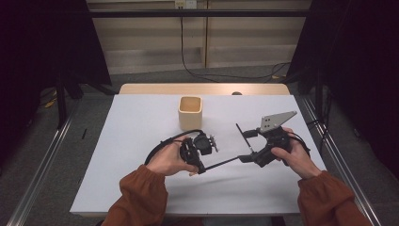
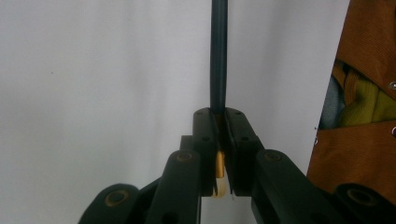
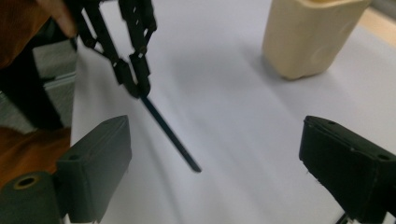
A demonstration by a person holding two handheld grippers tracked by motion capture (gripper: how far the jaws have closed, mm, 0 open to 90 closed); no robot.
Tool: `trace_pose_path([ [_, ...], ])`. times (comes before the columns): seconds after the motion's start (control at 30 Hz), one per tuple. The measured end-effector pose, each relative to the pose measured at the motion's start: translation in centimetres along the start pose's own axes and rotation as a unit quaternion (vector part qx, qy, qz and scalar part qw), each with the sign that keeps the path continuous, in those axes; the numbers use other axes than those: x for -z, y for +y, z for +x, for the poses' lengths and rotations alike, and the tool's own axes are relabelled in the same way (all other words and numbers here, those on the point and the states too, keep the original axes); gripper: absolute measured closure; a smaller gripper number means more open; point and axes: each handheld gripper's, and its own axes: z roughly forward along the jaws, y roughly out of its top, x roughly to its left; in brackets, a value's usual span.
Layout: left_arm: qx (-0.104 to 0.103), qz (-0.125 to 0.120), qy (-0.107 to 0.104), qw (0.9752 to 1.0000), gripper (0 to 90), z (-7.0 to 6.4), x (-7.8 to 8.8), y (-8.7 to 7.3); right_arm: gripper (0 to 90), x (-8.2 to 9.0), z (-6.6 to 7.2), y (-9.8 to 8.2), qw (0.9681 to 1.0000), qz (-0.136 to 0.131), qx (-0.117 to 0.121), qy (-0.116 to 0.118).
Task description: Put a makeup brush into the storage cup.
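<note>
While the white worktop (image 1: 141, 179) is carrying a beige cup (image 1: 190, 112) at its far middle, the right gripper (image 1: 245, 145) is standing released, and the left gripper (image 1: 203, 167) is clenching a thin dark rod (image 1: 221, 163) pointing right at the near middle.

High view above table (image 1: 141, 188) looking forward-down, both gripper views close, sharing white tabletop
</note>
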Motion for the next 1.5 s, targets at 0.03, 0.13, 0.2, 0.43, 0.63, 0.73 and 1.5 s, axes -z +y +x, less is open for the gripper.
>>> trace_pose_path([
  [0.03,0.001,0.000,-0.001,1.0000,84.1,0.0,0.0,0.0,9.4,0.0,-0.1,0.1,0.9999,0.011,-0.002,0.009],
  [0.13,0.000,0.000,-0.001,1.0000,84.1,-0.1,0.0,0.0,9.8,-0.2,-0.2,0.4,0.9986,0.036,-0.005,0.038],
  [0.2,0.000,0.001,-0.001,1.0000,84.1,-0.1,0.0,0.0,6.1,-0.5,-0.2,0.6,0.9969,0.062,0.000,0.049],
  [0.43,-0.006,0.006,-0.009,0.9999,84.1,-0.6,-0.2,0.2,5.4,-1.3,-0.2,1.4,0.9912,0.124,0.015,0.045],
  [0.63,-0.011,0.012,-0.006,0.9999,84.1,-0.8,-0.2,0.2,6.4,-2.5,0.1,1.4,0.9792,0.175,0.052,0.088],
  [0.73,-0.016,0.019,-0.012,0.9996,84.1,-0.8,-0.3,0.3,11.1,-2.7,0.4,1.4,0.9746,0.198,0.063,0.084],
  [1.5,-0.021,0.043,-0.015,0.9987,84.2,-1.2,-1.3,0.6,58.8,-6.1,0.7,1.3,0.9356,0.319,0.093,0.121],
])
